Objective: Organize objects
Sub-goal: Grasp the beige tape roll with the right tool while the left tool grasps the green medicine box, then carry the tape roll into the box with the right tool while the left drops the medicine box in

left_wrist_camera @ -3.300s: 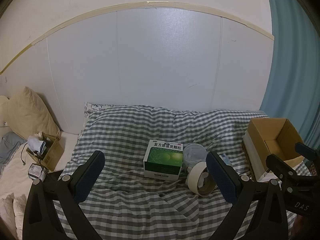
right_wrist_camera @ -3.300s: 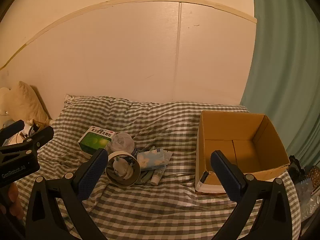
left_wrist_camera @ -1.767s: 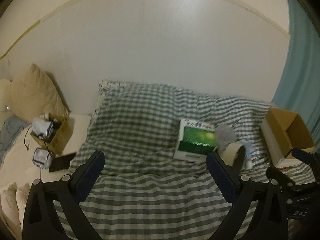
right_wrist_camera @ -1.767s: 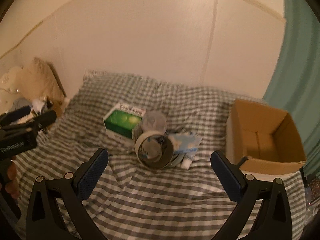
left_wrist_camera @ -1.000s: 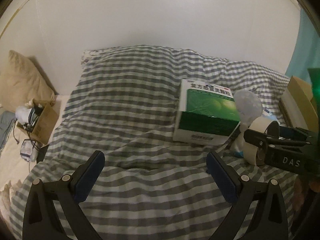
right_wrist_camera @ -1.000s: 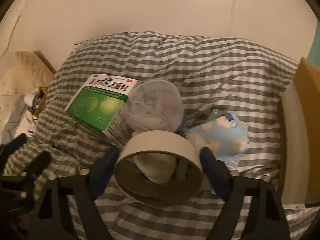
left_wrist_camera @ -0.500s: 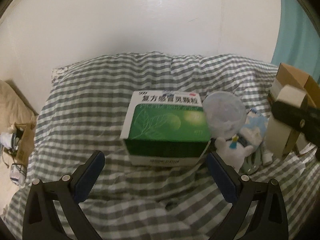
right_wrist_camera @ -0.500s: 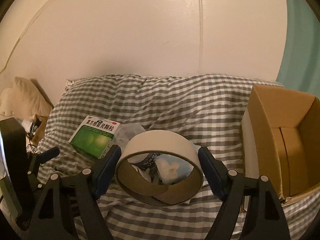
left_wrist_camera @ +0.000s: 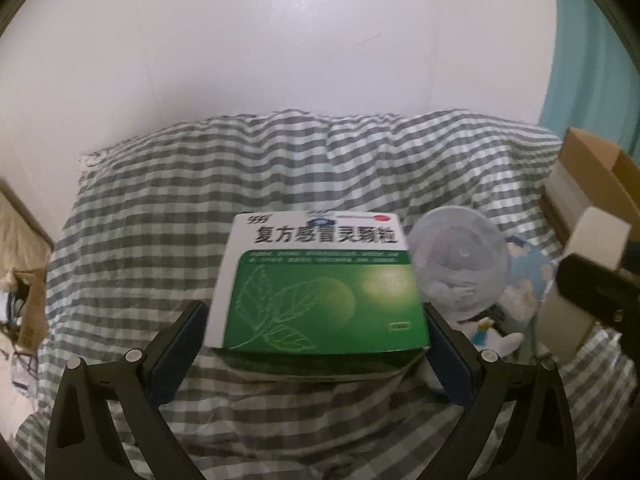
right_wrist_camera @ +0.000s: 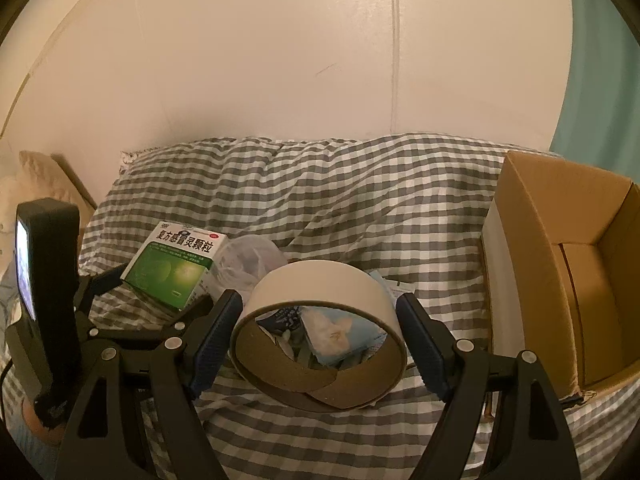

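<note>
On the checked quilt (left_wrist_camera: 192, 184), the left gripper (left_wrist_camera: 316, 340) straddles the light, crushable green box (left_wrist_camera: 324, 292), jaws apart at its stiff sides, while the right gripper (right_wrist_camera: 318, 334) clamps a rigid tape roll (right_wrist_camera: 320, 320).

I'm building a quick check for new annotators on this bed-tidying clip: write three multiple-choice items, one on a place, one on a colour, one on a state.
1. Where is the cardboard box?
A. right of the tape roll
B. on the pillow
C. under the medicine box

2. What colour is the medicine box's main panel?
A. red
B. green
C. yellow

3. What is the right gripper doing?
A. hanging empty
B. holding the tape roll
C. holding the plastic tub

Answers:
1. A, the open box stands right of the tape roll in the right wrist view.
2. B, a green panel with a leaf.
3. B, both fingers press the roll's sides.
</note>
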Available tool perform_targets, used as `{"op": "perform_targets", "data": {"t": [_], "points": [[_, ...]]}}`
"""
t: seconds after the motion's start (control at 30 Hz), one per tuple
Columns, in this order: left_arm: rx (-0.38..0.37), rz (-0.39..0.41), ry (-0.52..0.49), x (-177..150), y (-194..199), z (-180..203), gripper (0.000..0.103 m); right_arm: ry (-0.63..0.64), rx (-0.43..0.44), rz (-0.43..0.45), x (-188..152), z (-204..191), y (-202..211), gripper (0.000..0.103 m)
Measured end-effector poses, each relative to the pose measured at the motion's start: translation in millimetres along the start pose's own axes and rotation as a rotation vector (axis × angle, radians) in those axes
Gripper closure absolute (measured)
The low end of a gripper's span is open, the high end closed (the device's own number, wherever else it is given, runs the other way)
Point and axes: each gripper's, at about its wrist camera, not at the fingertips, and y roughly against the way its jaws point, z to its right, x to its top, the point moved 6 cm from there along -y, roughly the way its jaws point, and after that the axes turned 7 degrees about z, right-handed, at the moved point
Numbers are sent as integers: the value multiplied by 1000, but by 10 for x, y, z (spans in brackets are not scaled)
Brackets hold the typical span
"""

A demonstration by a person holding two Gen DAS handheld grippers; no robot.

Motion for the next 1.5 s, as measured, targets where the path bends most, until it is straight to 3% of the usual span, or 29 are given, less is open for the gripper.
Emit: {"op": "perform_targets", "data": {"t": [0.07,0.27,0.5,0.77,1.03,1.23,1.5], "points": [[-8,4,-11,-1,20,30,9,8,-7,-2,-8,-6,-10,24],[-10,-4,15,-11,179,-4,9,35,-27,3,6,-28,40,24],[55,38,49,129,813,-87,9,68,-21,72,203,-129,455,24],[74,195,36,613,1980,62,9,87,-1,228,581,-123,1491,24],[-43,321,-14,1112,2701,815,9,136,-62,376,1118,326,2608,24],[-140,325,-68,1315,2621,1536,9,142,-146,396,1394,931,2823,24],[-216,245,-115,1285,1936,2312,9,-3,-187,297,1361,1943,2247,24]]}}
